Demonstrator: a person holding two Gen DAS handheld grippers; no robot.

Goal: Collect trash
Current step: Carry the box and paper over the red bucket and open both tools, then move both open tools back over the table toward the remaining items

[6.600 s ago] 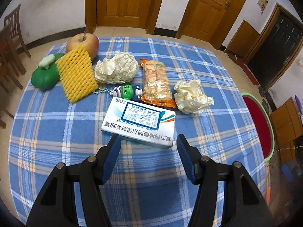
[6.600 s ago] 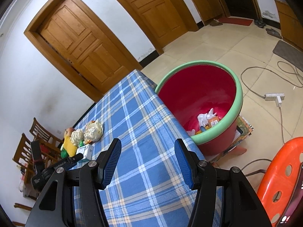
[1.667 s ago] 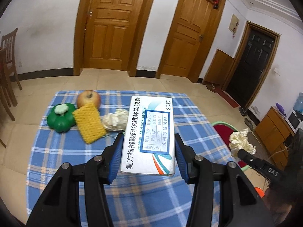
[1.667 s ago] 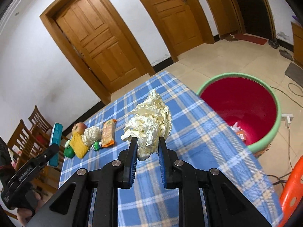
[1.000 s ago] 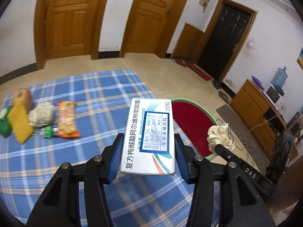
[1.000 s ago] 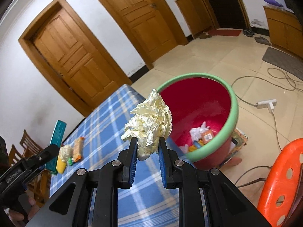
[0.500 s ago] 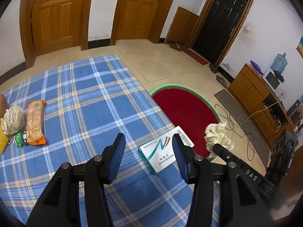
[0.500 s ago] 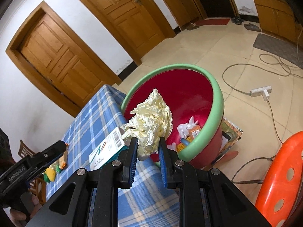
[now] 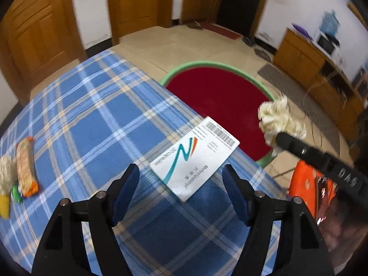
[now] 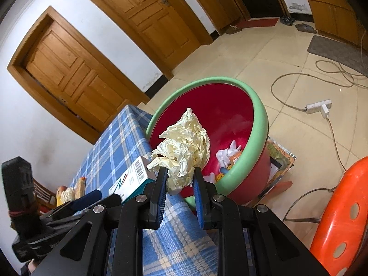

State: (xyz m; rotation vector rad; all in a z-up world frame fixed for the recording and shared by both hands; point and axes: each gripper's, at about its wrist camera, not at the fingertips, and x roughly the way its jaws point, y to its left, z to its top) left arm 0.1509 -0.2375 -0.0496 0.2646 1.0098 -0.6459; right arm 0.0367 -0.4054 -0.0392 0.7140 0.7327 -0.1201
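Observation:
My left gripper (image 9: 180, 184) is open and empty. The white medicine box (image 9: 195, 157) lies just ahead of it near the table's edge, its far corner over the red bin (image 9: 220, 96); the box also shows in the right wrist view (image 10: 130, 178). My right gripper (image 10: 178, 188) is shut on a crumpled paper ball (image 10: 184, 147), held over the table edge beside the green-rimmed red bin (image 10: 257, 124). That paper ball (image 9: 280, 119) shows at the right of the left wrist view.
The blue plaid table (image 9: 87, 119) holds an orange snack packet (image 9: 26, 168) and another paper ball (image 9: 4, 172) at the far left. The bin holds several pieces of trash (image 10: 230, 156). An orange stool (image 10: 340, 218) stands at the right, cables (image 10: 322, 73) lie on the floor.
My left gripper opened and let go of the medicine box, which now lies at the table edge. My right gripper carried the paper ball closer to the bin.

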